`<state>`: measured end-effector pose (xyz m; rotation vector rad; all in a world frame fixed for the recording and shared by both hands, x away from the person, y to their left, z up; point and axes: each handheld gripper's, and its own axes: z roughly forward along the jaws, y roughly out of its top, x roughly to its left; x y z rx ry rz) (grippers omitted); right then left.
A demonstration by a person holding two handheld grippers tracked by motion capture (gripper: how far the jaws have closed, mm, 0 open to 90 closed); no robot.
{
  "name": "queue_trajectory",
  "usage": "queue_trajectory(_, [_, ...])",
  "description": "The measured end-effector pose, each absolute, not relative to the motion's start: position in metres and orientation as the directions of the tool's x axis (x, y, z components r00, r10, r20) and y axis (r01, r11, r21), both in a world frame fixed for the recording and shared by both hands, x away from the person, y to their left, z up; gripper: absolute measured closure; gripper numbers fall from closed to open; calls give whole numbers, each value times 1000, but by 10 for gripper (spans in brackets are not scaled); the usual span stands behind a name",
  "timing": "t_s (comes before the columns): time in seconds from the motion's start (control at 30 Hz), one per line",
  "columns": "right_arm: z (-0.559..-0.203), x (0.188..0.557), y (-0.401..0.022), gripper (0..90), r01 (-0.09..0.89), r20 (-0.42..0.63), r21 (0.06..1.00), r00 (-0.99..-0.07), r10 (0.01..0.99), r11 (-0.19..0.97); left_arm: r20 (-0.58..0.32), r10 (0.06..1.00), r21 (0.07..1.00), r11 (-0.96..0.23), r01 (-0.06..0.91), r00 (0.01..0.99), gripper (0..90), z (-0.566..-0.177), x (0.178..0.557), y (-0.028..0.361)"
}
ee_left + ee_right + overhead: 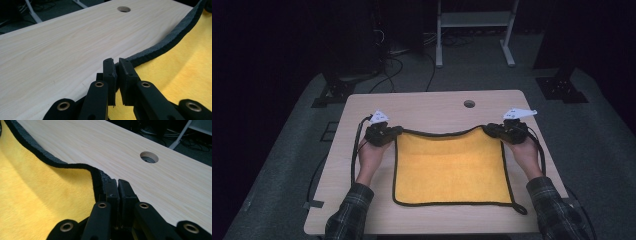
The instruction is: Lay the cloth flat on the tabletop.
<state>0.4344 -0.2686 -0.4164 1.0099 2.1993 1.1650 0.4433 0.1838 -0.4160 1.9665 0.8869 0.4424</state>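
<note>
At the far edge of the yellow microfibre cloth (451, 167), black-hemmed and lying flat mid-table (422, 107), left gripper (383, 134) and right gripper (506, 131) each pinch one far corner with jaws pressed together, cloth stretching toward the person, far hem sagging between them.

One yellow cloth (451, 167) lies at the table's (427, 107) six o'clock; two grippers, left (398, 131) and right (486, 129), pinch its ten and two o'clock corners; one round hole (469, 104) sits at twelve.
</note>
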Motion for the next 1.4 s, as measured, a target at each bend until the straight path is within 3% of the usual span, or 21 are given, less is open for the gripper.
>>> queue_trajectory(0.37, [-451,459,-267,863,454,-19,815,-600,800,360,-47,765,812,-345,471,642,830,-436,472,178])
queue_trajectory(0.5, [-456,463,-267,817,462,-20,811,-589,808,358,-48,772,809,-342,478,633,806,-440,475,176])
queue_trajectory(0.53, [-456,463,-267,781,465,-20,812,-582,813,352,-53,773,811,-336,479,632,806,-442,476,176])
queue_trajectory(0.57, [-456,464,-269,678,466,-12,819,-570,822,335,-53,777,810,-334,482,627,758,-441,476,175])
queue_trajectory(0.6, [-456,464,-269,678,466,-12,819,-570,822,335,-53,777,810,-334,482,627,729,-441,476,175])
queue_trajectory(0.63, [-454,463,-271,600,463,-16,825,-554,832,324,-59,779,812,-325,484,624,693,-439,474,175])
queue_trajectory(0.7, [-454,463,-271,571,463,-15,826,-550,835,320,-54,781,810,-330,485,622,627,-437,473,175])
queue_trajectory(0.73, [-452,461,-274,501,467,-14,826,-540,841,314,-57,782,810,-327,487,621,589,-435,472,175])
queue_trajectory(0.87, [-449,457,-281,400,497,3,813,-523,852,302,-60,776,790,-348,505,627,464,-429,463,176])
queue_trajectory(1.17, [-448,430,-313,272,552,18,787,-464,886,274,-57,777,779,-358,515,627,402,-433,428,185])
queue_trajectory(1.4, [-454,408,-333,236,589,40,770,-429,903,246,-91,786,768,-335,546,611,388,-440,410,193])
